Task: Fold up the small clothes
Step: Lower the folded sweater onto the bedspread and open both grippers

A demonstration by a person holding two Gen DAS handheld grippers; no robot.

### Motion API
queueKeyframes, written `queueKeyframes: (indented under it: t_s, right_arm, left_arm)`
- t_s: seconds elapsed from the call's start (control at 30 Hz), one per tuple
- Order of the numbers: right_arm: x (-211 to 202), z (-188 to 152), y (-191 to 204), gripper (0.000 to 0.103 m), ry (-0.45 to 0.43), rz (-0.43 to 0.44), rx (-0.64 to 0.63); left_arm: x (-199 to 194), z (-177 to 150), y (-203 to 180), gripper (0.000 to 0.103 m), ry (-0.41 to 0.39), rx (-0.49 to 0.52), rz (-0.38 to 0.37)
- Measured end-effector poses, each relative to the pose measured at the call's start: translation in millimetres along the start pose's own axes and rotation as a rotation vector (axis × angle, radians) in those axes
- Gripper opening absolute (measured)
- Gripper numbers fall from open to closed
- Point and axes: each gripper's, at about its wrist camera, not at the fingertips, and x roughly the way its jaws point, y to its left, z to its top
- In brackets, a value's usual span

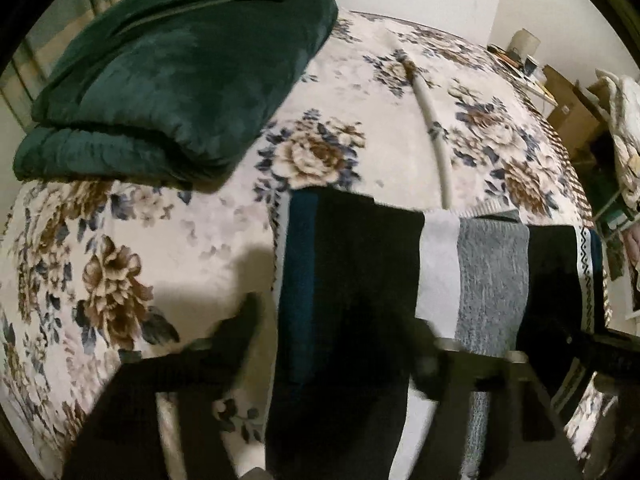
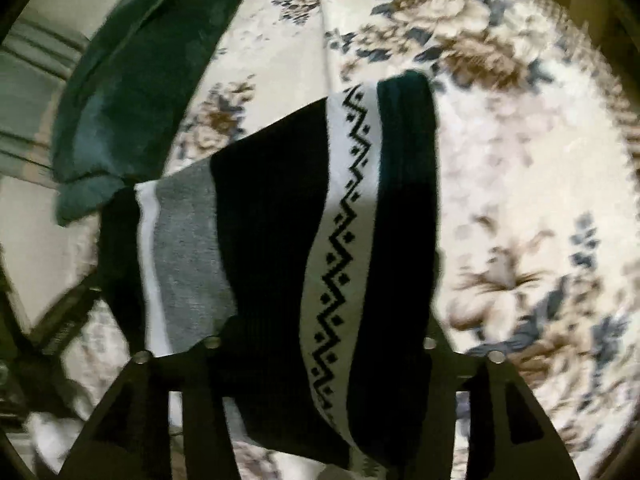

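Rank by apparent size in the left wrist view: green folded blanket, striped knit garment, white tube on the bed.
1. green folded blanket and striped knit garment: about alike; the garment lies nearer the camera and is partly hidden by the fingers, so no ranking between them.
2. white tube: clearly smallest, thin.

Both views show only the handheld grippers, with no hand or sleeve in sight. The left gripper point(image 1: 336, 344) has two matte black fingers point(image 1: 236, 336) that broaden toward the camera into flat, angular black plates with straight edges. Small round silvery screw heads point(image 1: 446, 344) sit near the finger bases. The right gripper point(image 2: 320, 356) is built alike: black, wedge-shaped finger plates with long slot-like cutouts, and four shiny round screw heads point(image 2: 142, 357) across the front edge of its two finger plates. No cables or markings are visible on either.
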Motion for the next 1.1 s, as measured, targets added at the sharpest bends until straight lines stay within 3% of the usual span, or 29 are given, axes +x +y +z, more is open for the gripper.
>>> queueKeyframes:
  t_s: [0.1, 0.17, 0.23, 0.27, 0.5, 0.83, 1.1]
  right_arm:
    - [-10, -3, 4, 0.073, -0.042, -0.105, -0.032]
    - [-17, -5, 9, 0.082, -0.069, -0.155, -0.051]
    - [-27, -12, 14, 0.101, -0.098, -0.211, -0.078]
    - [-30, -15, 17, 0.103, -0.106, -0.235, -0.088]
    - [-66, -46, 34, 0.103, -0.216, -0.423, -0.128]
    - [-137, -107, 47, 0.103, -0.305, -0.417, -0.072]
    - [-232, -171, 60, 0.103, -0.379, -0.421, -0.031]
  left_arm:
    - [-5, 1, 0, 0.091, -0.011, 0.003, 0.034]
    - [-9, 0, -1, 0.095, -0.021, 0.010, 0.060]
    - [-13, -2, -2, 0.099, -0.029, 0.012, 0.073]
    - [-16, -3, -3, 0.099, -0.034, 0.013, 0.079]
    - [-38, -17, -9, 0.099, -0.063, 0.018, 0.102]
    - [-100, -48, -15, 0.099, -0.109, 0.012, 0.104]
    - [-184, -79, -29, 0.099, -0.153, 0.035, 0.105]
